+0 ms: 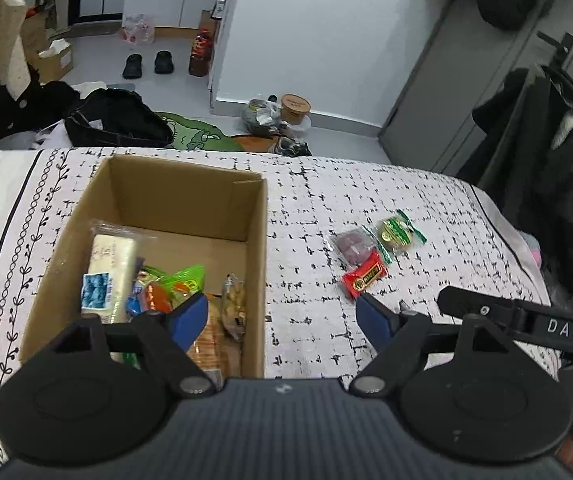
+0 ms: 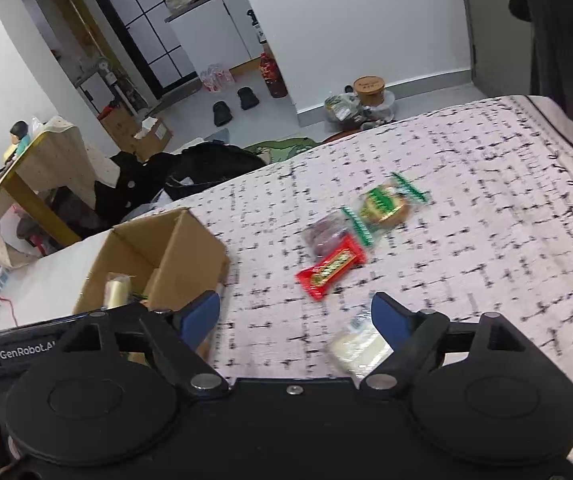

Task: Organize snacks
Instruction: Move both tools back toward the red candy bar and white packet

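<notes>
An open cardboard box (image 1: 255, 240) sits on the patterned bedspread (image 1: 366, 184). Inside lie a white packet with a blue label (image 1: 106, 268), a green packet (image 1: 180, 280), a clear bag of nuts (image 1: 234, 304) and other snacks. My left gripper (image 1: 282, 318) is open, with its left finger over the box and nothing gripped. Right of the box lie a red packet (image 1: 364, 276), a dark purple packet (image 1: 352, 246) and a green-wrapped round pastry (image 1: 396, 232). My right gripper (image 2: 294, 314) is open. A white packet (image 2: 358, 346) lies on the bedspread by its right finger. The red packet (image 2: 332, 268) is just ahead, and the box (image 2: 190, 252) is to the left.
The bed's far edge drops to a floor with a black bag (image 1: 114, 120), a green mat, a tied bag and a round tub (image 1: 295, 108). A dark coat (image 1: 558, 168) hangs at the right. The right gripper's black body (image 1: 526, 316) reaches into the left wrist view.
</notes>
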Demonstrator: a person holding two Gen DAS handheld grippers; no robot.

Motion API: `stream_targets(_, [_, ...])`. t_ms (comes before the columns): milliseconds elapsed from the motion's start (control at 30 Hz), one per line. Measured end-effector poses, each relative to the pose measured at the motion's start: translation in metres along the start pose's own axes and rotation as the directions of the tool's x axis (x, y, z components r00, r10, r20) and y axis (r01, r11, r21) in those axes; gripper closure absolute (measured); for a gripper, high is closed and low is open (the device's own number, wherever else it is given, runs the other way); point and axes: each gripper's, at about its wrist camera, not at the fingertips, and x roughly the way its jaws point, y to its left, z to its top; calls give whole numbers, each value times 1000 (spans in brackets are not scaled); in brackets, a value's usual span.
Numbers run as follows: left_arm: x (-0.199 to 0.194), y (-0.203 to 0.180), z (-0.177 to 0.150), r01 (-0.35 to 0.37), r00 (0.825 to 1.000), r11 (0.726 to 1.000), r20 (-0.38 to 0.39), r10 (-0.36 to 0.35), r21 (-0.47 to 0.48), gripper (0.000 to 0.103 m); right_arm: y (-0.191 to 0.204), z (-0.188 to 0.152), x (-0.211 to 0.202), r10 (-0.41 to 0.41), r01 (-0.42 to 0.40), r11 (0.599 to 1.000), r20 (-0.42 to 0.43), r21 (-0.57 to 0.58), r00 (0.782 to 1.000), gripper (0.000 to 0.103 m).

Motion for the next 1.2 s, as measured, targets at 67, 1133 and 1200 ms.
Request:
stream_targets(67, [1,-5,0,1,1000,1000,-3,0,17,20,-8,0,-3,-9,9,1000,3,4,1000,20])
stream_targets(1133, [41,-75,4,1,999,989,-53,7,146,2,-61,-24,32,21,-23,1000,-120,-12,993,14])
stream_targets(1200, [44,-73,5,-9,998,991,-55,17,136,3,-62,-26,38,26,-27,1000,-137,-7,990,14])
